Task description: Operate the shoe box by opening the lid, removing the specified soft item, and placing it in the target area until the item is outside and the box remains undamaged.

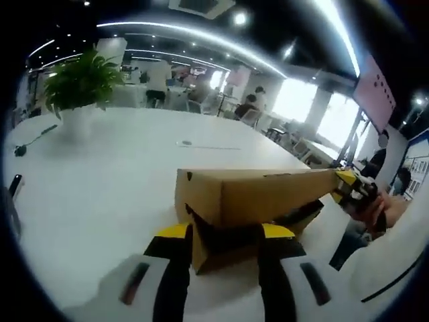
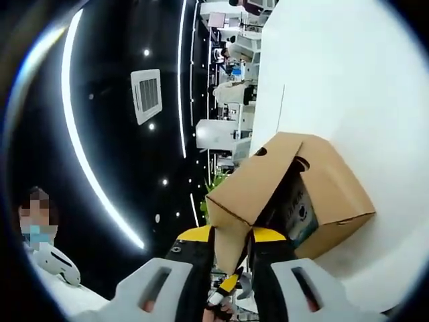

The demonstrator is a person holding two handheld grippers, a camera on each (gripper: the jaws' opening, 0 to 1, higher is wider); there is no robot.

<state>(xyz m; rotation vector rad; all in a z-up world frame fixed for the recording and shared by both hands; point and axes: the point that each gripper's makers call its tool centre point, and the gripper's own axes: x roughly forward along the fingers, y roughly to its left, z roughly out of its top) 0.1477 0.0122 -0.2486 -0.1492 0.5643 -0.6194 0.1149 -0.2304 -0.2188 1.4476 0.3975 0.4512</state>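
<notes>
Left gripper view: brown corrugated cardboard shoe box [image 1: 258, 201] at centre frame, resting on large white glossy table [image 1: 100, 174]. Flat brown cardboard lid [image 1: 255, 191] raised, hinged up, spanning centre to right of frame. Left gripper [image 1: 224, 245] at bottom centre, black jaws with yellow tips, pinched on the near front edge of the box, cardboard between the jaws. Right gripper [image 1: 352, 188] at right edge of frame, yellow-black tips touching the far end of the lid; person's hand [image 1: 385, 208] just behind it. Dark gap under lid, contents too dark to tell. Green leafy potted plant [image 1: 80, 80] in white pot at upper left, on the table, well apart from the box. Small dark cable-like object [image 1: 30, 141] at left edge. Seated people and chairs in upper centre background, blurred.

Right gripper view: heavily rolled, table on the right side of frame, ceiling lights on the left. Box [image 2: 335, 201] at centre right, lid [image 2: 258, 181] lifted away from body. Right gripper [image 2: 231, 251] at bottom centre, jaws pressed onto lid edge, cardboard clamped between yellow tips. Inside the opening, white soft item with teal print [image 2: 300, 213] partly visible, still in the box. Exact kind of item cannot be told.
</notes>
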